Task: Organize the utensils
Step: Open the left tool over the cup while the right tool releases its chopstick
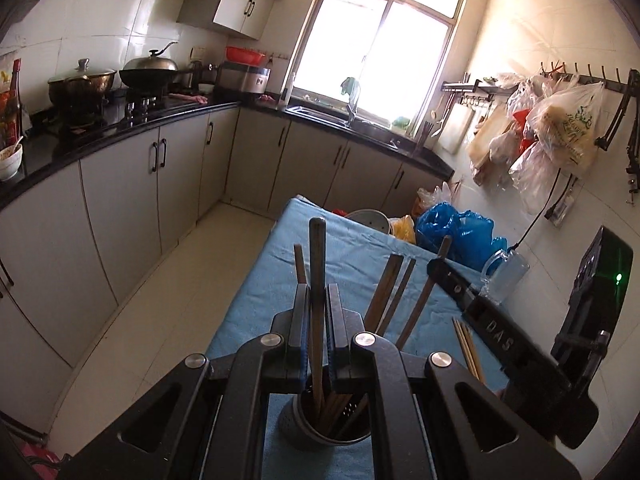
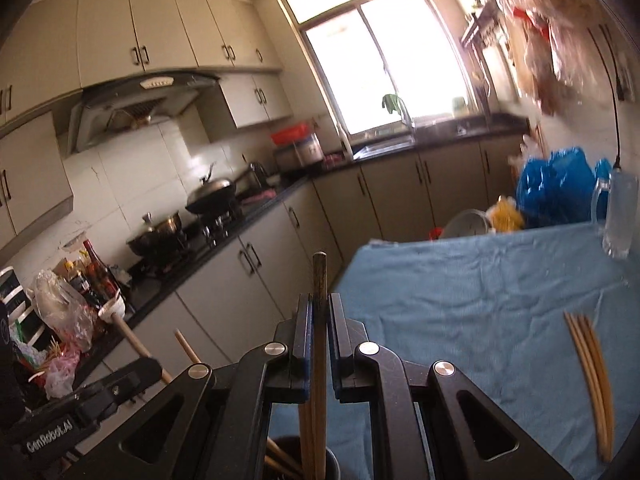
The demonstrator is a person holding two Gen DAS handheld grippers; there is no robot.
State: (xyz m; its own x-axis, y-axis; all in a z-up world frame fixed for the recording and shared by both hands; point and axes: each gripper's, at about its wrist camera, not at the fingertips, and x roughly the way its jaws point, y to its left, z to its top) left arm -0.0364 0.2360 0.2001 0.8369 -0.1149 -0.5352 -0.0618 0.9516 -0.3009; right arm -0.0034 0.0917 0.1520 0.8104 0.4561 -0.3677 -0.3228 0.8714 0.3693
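In the left wrist view my left gripper [image 1: 317, 292] is shut on a dark wooden chopstick [image 1: 317, 248] that stands upright. Its lower end sits in the grey perforated utensil holder [image 1: 296, 420] with several other chopsticks. My right gripper [image 2: 320, 304] is shut on another brown chopstick [image 2: 320, 272], whose lower end reaches down into the same holder [image 2: 334, 464]. Each gripper shows in the other's view, the right gripper [image 1: 434, 264] to the right and the left gripper [image 2: 148, 364] at lower left. A few pale bamboo chopsticks [image 2: 592, 380] lie loose on the blue cloth [image 2: 460, 300].
At the table's far end are a blue plastic bag [image 1: 456, 232], a clear mug [image 1: 504, 272] and a metal pot [image 1: 368, 218]. Bags hang on the right wall [image 1: 560, 128]. The kitchen counter [image 1: 120, 124] with pans runs along the left, across a strip of floor.
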